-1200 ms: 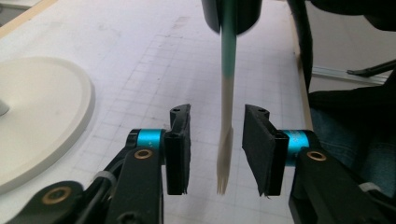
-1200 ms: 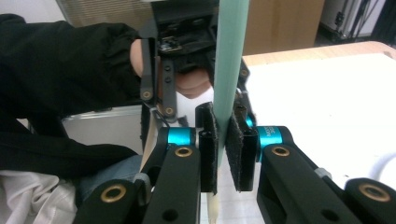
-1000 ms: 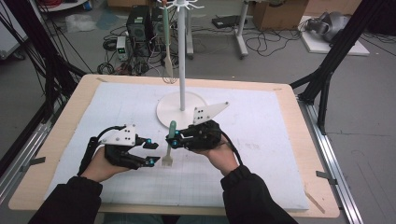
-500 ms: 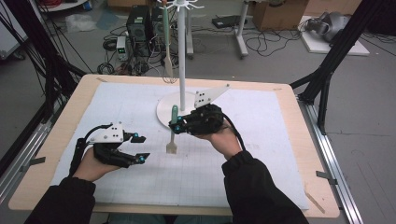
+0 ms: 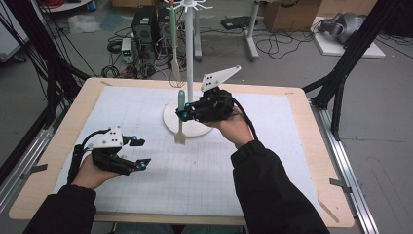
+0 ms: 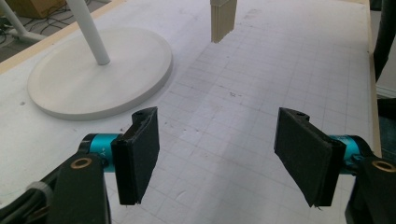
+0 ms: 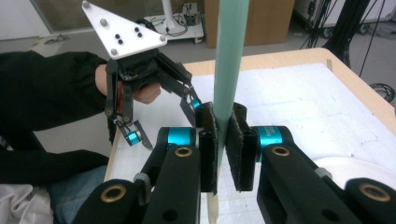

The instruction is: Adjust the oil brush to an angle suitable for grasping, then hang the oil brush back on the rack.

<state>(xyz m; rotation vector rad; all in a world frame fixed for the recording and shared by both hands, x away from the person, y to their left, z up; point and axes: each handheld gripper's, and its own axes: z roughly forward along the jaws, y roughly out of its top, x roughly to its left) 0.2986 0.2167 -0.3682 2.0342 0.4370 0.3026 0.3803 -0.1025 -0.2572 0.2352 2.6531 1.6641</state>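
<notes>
The spatula [image 5: 180,118], with its green handle and pale wooden blade, hangs upright above the table, clear of the gridded mat [image 5: 204,170], its blade just in front of the round white base of the hook stand [image 5: 171,119]. The right gripper [image 5: 184,112] clenches the green handle between its two black pads [image 7: 209,142], with the handle rising above the jaws and the pale end showing below them. On the stand's top hooks a second green-handled utensil [image 5: 174,46] hangs beside the pole. The left gripper [image 5: 138,152] is held low over the mat's near left part, well apart from the spatula, its jaws spread wide and grasping nothing; from its own view the spatula's blade [image 6: 222,19] hangs ahead of it.
</notes>
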